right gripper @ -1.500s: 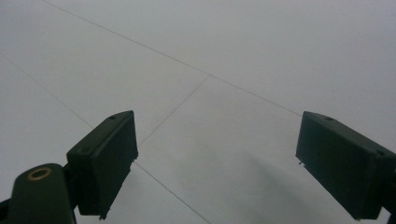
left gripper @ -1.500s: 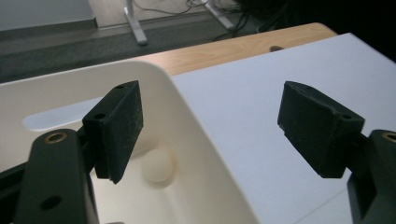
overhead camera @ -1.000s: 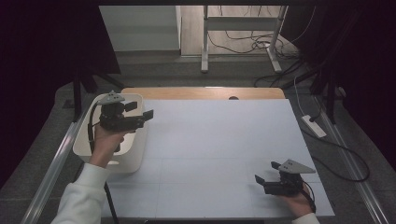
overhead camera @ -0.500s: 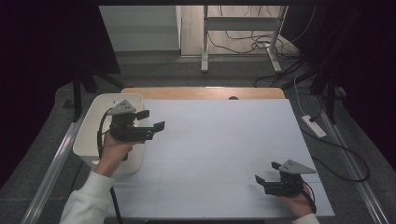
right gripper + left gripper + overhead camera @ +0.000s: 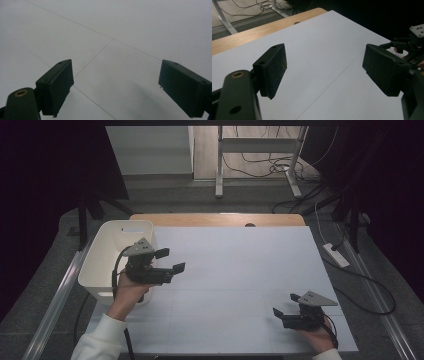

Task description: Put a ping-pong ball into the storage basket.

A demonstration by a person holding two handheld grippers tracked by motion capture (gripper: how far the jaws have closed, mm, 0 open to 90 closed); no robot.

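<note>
My left gripper (image 5: 171,260) hovers over the left part of the white sheet (image 5: 240,270) that covers the table, just right of a white bin (image 5: 107,255). Its jaws stand wide apart with nothing between them, as the left gripper view (image 5: 324,62) confirms. Near the front right corner of the sheet, my right gripper (image 5: 285,304) rests low in a hand and points left. It is open as well, and only bare sheet lies between its pads (image 5: 116,82). The right gripper (image 5: 412,42) also appears far off in the left gripper view.
The bin hangs at the table's left edge, and I cannot see into it. A strip of bare wood (image 5: 215,219) runs along the far edge. On the floor lie a power strip (image 5: 336,255) and cables (image 5: 370,285), with metal stand legs (image 5: 220,165) beyond.
My left gripper has moved from above the bin rightward and nearer, out over the white sheet. The right gripper has stayed put.
</note>
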